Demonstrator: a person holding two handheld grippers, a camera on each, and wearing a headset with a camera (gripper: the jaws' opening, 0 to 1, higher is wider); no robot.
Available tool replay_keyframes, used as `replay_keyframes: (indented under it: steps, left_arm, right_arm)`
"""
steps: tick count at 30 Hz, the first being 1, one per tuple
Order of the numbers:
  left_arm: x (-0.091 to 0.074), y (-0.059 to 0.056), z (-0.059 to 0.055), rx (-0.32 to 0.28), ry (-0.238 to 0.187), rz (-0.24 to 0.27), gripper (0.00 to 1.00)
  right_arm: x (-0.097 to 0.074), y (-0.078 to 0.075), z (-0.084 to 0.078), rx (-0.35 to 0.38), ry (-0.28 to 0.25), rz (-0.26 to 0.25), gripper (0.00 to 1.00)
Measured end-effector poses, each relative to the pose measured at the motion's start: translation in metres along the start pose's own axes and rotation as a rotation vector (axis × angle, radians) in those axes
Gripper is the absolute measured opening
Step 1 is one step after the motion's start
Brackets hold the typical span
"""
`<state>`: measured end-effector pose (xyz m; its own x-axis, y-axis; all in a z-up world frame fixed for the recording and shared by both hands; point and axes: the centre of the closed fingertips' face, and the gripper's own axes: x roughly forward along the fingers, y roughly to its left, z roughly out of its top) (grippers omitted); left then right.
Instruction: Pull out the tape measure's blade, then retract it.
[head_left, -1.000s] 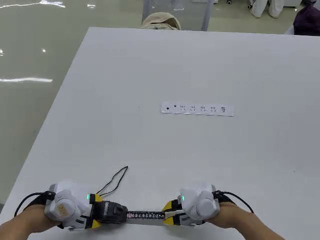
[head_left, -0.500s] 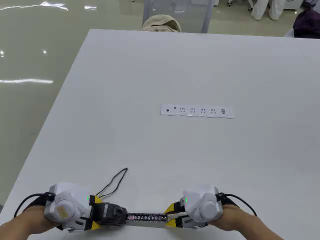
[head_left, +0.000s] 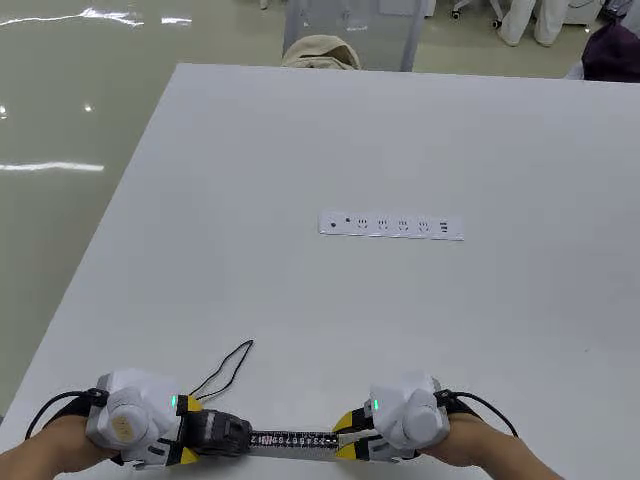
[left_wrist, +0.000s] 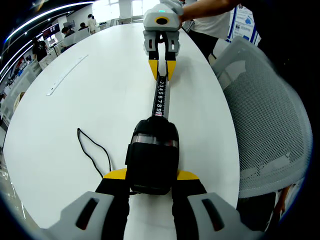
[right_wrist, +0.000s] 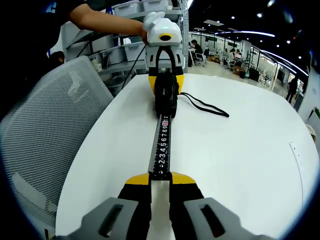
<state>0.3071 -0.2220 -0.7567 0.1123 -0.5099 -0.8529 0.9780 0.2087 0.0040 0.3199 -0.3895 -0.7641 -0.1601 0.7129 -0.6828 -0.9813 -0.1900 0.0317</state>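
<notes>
- The right gripper (right_wrist: 160, 180), with grey jaws and yellow tips, is closing its jaws together on the free end of the numbered steel blade (right_wrist: 162, 145); it is lying on the person's side of the flat white power strip (head_left: 390, 225), well apart from it.
- The left gripper (left_wrist: 151, 175) is clamping the black, blocky plastic tape measure case (left_wrist: 152, 155) from both sides, likewise on the person's side of the power strip and off towards its left end.
- The blade (head_left: 295, 439) is spanning the gap between the two grippers, lying low along the white table (head_left: 300, 140) and running roughly parallel to the power strip.
- A thin black looped wrist cord (head_left: 228, 368) is trailing from the case towards the power strip, well short of it.
- The pull-out appears to be partly made, judging by the short run of numerals showing.
- Hazard, blade end: if the right jaws are gripping only the thin tip, further pull may be working it loose, and the spring would likely whip the blade back into the case.
- Hazard, alignment: if the grippers are drifting out of line, the blade may be twisting or kinking at the case mouth.
- Hazard, edge: the case is sitting on the table's margin farthest from the power strip, so a slip from the left jaws could be sending it over the side, towards the grey mesh chair (left_wrist: 265, 115).
</notes>
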Motion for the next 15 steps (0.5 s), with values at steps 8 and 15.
replay_keyframes:
  steps: [8,15]
  left_arm:
    - [0.0000,-0.0001,0.0001,0.000,-0.001,-0.002,0.28]
    - [0.0005,-0.0004,0.0006,0.000,-0.002,-0.004,0.28]
  right_arm:
    - [-0.0023,0.0002,-0.0017,0.002,0.002,0.000,0.10]
    - [-0.0042,0.0003,-0.0048,0.007,0.005,0.001,0.10]
